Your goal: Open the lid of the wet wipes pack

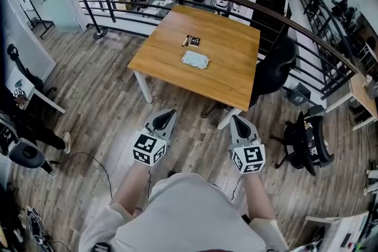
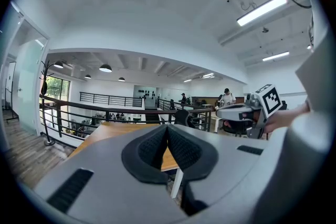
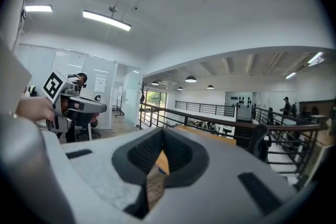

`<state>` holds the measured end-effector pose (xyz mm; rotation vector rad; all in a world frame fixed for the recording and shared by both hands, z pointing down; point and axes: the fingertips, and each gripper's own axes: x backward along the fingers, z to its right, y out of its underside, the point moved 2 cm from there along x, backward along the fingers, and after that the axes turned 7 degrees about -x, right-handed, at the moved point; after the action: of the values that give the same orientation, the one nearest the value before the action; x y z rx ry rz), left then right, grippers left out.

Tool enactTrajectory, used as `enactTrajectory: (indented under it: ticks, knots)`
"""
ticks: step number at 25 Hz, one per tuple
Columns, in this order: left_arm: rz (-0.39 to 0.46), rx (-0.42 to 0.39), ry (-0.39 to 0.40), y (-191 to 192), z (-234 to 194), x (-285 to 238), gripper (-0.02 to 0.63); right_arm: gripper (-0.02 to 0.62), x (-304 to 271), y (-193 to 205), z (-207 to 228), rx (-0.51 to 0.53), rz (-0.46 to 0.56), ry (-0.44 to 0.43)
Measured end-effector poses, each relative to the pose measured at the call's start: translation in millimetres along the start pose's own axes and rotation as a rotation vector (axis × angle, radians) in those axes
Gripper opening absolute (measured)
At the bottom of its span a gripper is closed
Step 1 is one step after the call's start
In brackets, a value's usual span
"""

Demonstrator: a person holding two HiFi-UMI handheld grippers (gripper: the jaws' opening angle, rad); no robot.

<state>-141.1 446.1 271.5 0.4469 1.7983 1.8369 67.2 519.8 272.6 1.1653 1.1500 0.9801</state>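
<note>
— Closest in, how do the two grippers stand?
— Left gripper [image 1: 167, 114] and right gripper [image 1: 238, 121] are held side by side above the wooden floor [image 1: 112, 100]. Each has its jaws pressed together with nothing between them.
— And the wet wipes pack [image 1: 195, 59]?
— It lies flat near the middle of the counter [image 1: 236, 62], well apart from both grippers. I cannot tell how its lid stands.
— Anything near it?
— A small dark item [image 1: 191, 41] lies just beyond it, not touching. A black chair [image 1: 273, 68] stands at the counter's right side.
</note>
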Motion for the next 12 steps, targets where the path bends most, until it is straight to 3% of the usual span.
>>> enactTrajectory:
  ticks: [12]
  knots:
    - [0.003,0.014,0.009,4,-14,2,-0.001,0.002,-7,3,-2,-0.003,-0.024,-0.016]
